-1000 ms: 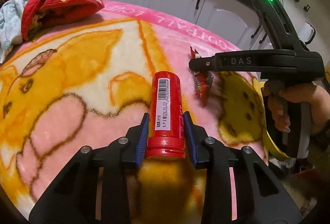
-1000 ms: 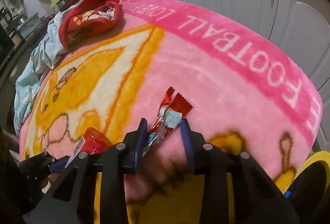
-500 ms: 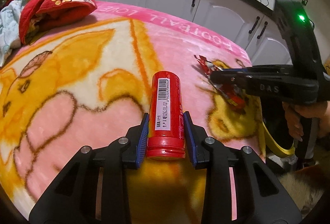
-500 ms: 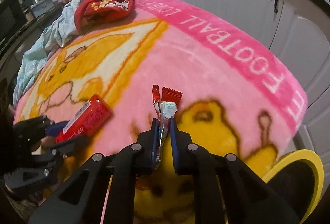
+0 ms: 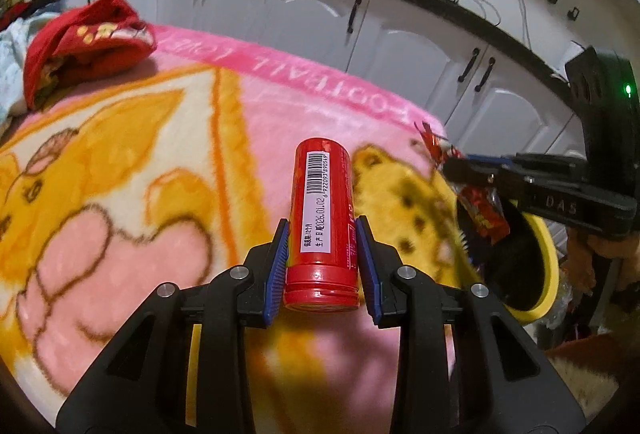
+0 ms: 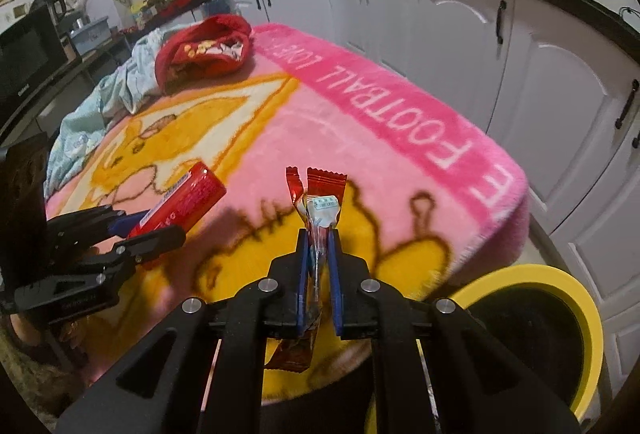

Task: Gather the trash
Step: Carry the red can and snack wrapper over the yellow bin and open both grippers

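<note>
There were two tools, the left tool [image 5: 322,266] and the right tool [image 6: 318,286], one red canister [image 5: 324,218], two snack wrappers [image 6: 320,202], one yellow-rimmed bin [image 6: 576,298], one pink blanket [image 6: 360,130] and one red garment [image 6: 204,50].

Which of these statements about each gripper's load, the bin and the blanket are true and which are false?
1. The left gripper is clamped on a red can. True.
2. The right gripper is open and empty. False: its jaws have just closed on red snack wrappers.
3. The yellow-rimmed bin stands on top of the blanket. False: it sits below the edge of the pink blanket, off to the right.
4. A red garment lies at the far end of the blanket. True.
5. The can's barcode label faces the left wrist camera. True.
</note>
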The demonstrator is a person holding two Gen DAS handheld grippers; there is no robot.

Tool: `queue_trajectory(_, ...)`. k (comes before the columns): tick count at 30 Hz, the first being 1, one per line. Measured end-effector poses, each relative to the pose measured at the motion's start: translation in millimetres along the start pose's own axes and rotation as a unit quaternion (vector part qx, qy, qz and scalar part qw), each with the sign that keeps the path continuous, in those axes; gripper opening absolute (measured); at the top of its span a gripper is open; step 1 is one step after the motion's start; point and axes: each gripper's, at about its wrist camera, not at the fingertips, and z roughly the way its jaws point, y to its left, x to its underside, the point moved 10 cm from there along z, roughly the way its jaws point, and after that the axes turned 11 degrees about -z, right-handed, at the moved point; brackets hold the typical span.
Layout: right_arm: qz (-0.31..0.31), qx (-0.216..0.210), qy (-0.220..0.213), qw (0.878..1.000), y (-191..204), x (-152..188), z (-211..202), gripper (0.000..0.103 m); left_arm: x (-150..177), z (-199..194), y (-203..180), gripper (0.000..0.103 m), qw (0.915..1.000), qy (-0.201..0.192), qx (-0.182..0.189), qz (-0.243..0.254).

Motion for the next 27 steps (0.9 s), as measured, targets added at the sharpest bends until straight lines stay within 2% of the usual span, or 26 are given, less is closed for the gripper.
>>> queue_trajectory(12,0.027,0.026,-0.038,0.999,-33.4,16.6,-53.8,0.009,-16.0,-2.8,-58.1,0.025,0.9987,-0.024,0.037,0.027)
queue_trajectory(27,0.065,0.073,-0.076,0.992,-77.5,48.5,-110.2,0.009,-18.2,7.2,-121.4,0.025,0.9955,-0.033,0.074,0.051)
